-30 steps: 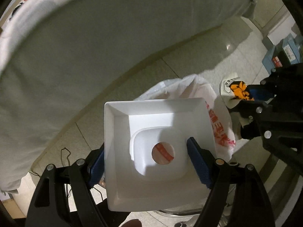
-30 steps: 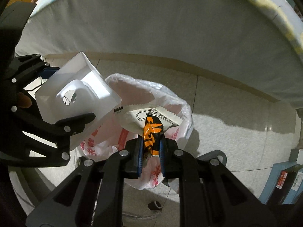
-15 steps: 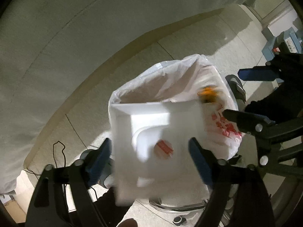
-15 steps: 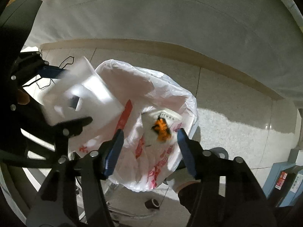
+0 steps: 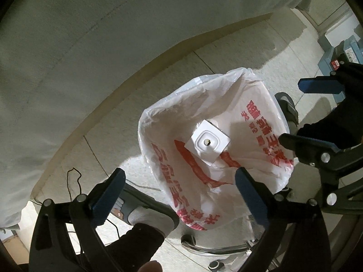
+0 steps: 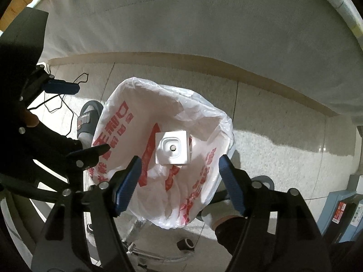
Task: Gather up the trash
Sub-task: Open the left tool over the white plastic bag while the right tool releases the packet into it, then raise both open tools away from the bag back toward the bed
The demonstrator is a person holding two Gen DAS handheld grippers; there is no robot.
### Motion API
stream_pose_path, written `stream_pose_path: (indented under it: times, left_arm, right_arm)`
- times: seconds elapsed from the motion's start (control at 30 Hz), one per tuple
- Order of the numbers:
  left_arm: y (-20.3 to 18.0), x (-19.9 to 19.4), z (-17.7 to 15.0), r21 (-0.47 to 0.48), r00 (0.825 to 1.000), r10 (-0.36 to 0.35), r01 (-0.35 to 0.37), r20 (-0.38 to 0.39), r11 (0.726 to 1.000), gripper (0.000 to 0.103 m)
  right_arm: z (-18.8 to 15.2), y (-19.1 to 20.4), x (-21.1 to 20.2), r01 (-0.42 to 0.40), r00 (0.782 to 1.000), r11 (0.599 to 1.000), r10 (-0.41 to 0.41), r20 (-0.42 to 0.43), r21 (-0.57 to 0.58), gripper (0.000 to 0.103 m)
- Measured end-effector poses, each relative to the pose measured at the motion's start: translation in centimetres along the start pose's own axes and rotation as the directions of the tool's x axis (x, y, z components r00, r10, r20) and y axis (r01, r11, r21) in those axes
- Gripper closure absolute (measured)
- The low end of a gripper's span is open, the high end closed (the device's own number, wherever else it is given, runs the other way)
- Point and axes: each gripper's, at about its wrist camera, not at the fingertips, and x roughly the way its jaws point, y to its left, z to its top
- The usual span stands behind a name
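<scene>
A white plastic bag with red print (image 5: pixel 261 117) (image 6: pixel 204 117) stands open on the floor below both grippers. A white square plastic tray (image 5: pixel 207 142) (image 6: pixel 172 147) lies inside the bag. My left gripper (image 5: pixel 180 195) is open and empty above the bag's near rim. My right gripper (image 6: pixel 180 181) is open and empty above the bag. The right gripper also shows at the right of the left wrist view (image 5: pixel 310 111). The orange snack wrapper is hidden from view.
A white draped cloth (image 5: pixel 90 45) (image 6: pixel 204 18) fills the top of both views. The person's slippered feet (image 5: pixel 147 210) (image 6: pixel 88 117) stand beside the bag. A thin black cable (image 5: pixel 74 181) lies on the tiled floor. Blue boxes (image 6: pixel 340 213) sit at the right.
Both grippers opened. The white tray dropped from my left gripper into the bag, and the orange wrapper dropped from my right gripper into it.
</scene>
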Motion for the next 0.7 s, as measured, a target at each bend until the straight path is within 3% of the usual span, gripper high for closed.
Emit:
stream_pose_path:
  times: [0.4,0.7]
  left_arm:
    - [1.3,-2.7,0.5,-0.020,0.994,0.059,-0.058,0.094,0.998,0.008]
    - [4.6,-7.4,1.0,-0.068,0.971,0.073,-0.059,0.228,0.996,0.008]
  right_arm:
    - [0.9,-0.6,-3.6,-0.002,0.998,0.999,-0.001,0.068,0.050,0.029]
    - [2.0,0.1,-10.0,-0.021,0.981,0.997,0.005,0.194,0.079,0.024]
